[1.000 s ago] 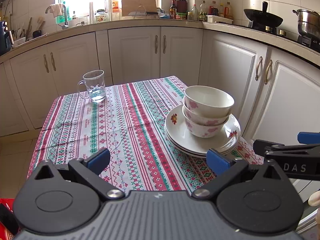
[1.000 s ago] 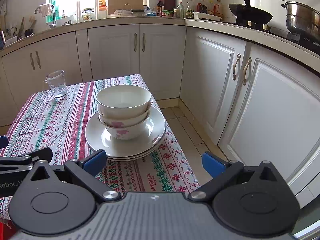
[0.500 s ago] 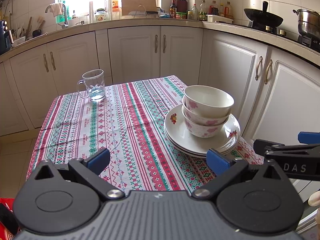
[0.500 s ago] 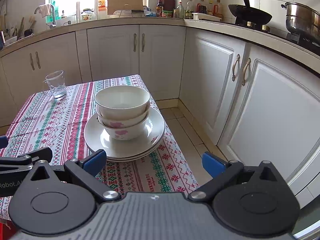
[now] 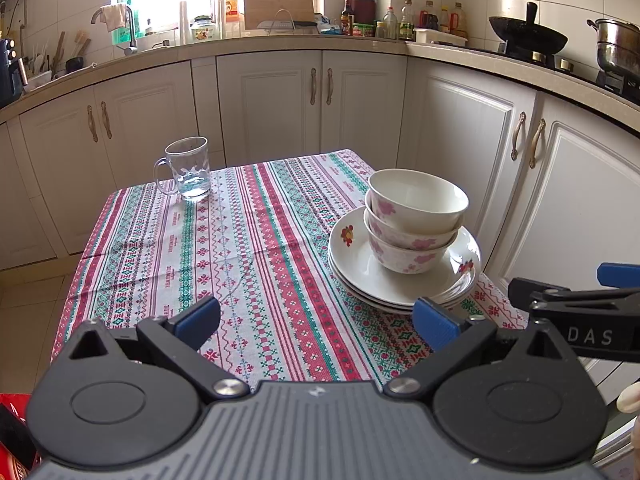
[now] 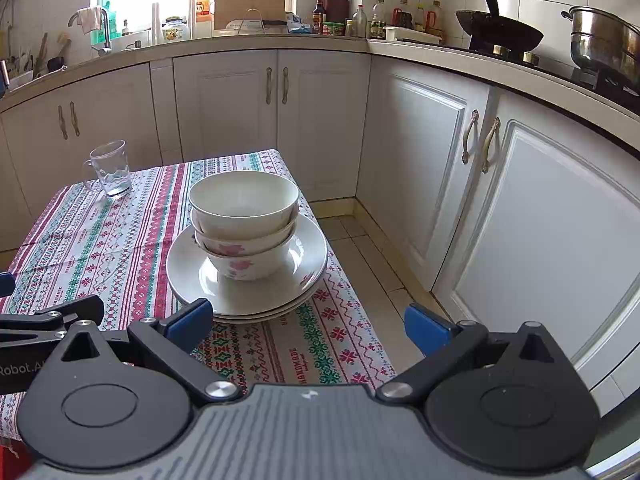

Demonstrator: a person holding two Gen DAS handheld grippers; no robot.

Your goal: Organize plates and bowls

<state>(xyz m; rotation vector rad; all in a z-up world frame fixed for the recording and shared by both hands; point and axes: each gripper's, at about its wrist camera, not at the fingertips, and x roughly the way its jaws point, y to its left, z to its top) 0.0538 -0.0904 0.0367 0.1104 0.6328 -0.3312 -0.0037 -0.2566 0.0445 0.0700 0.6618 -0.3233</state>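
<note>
Bowls (image 5: 414, 216) unmoved on plates (image 5: 360, 264); both grippers stay back, spread.

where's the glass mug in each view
Left wrist: glass mug at upper left of centre, on the far left corner of the tablecloth.
Right wrist: mug at far left, same corner.
Shared landmark: the bowls stacked on the plates, to the mug's right.
</note>
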